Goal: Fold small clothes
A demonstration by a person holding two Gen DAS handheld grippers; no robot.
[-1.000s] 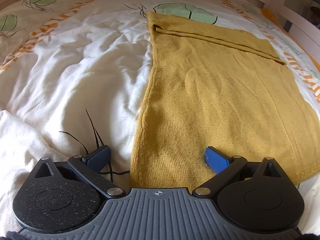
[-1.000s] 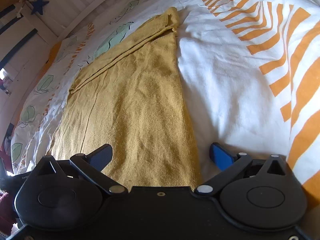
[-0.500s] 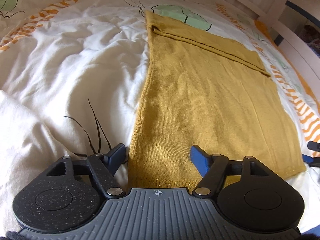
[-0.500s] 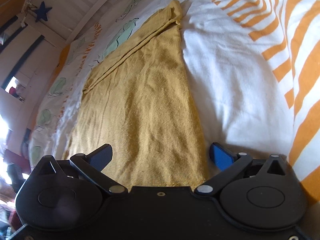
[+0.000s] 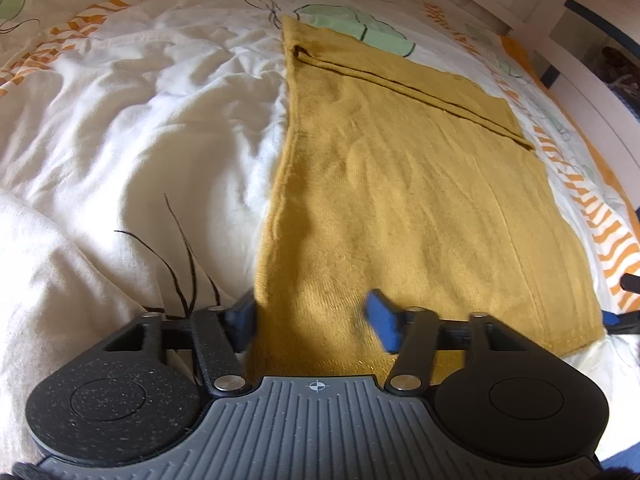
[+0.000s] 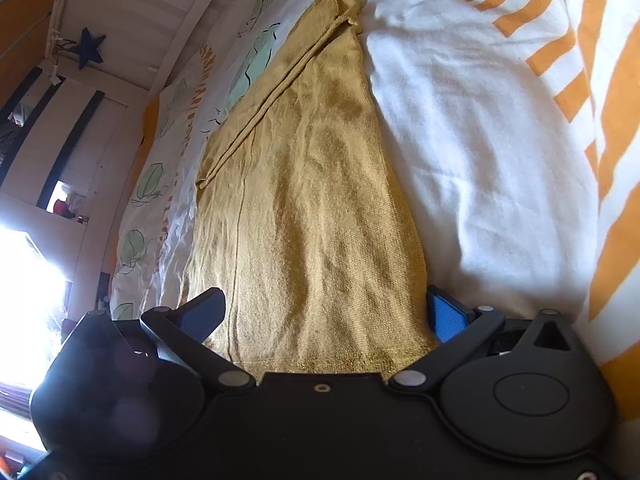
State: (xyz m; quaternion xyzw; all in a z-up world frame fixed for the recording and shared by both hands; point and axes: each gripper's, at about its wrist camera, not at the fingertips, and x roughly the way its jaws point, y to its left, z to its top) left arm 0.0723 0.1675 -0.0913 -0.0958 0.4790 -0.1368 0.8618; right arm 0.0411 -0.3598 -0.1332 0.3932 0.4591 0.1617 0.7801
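Observation:
A mustard-yellow knitted garment (image 5: 400,184) lies flat on the bed, with a folded band along its far edge. My left gripper (image 5: 312,316) is open and straddles the garment's near left corner, one blue pad on the sheet, the other over the cloth. In the right wrist view the same garment (image 6: 304,200) runs away from me. My right gripper (image 6: 324,312) is open wide and straddles the near right corner, with the cloth's hem between the fingers. The right gripper's tip shows at the left view's right edge (image 5: 620,316).
The bed has a white duvet (image 5: 120,140) with orange stripes and green leaf prints, rumpled at the left. A white wooden bed rail (image 6: 192,28) and slatted wall run along the far side. A blue star (image 6: 90,46) hangs on the wall.
Both grippers have moved down and forward over the garment's near corners. The left gripper's fingers have come closer together around the corner. The right gripper stays wide open.

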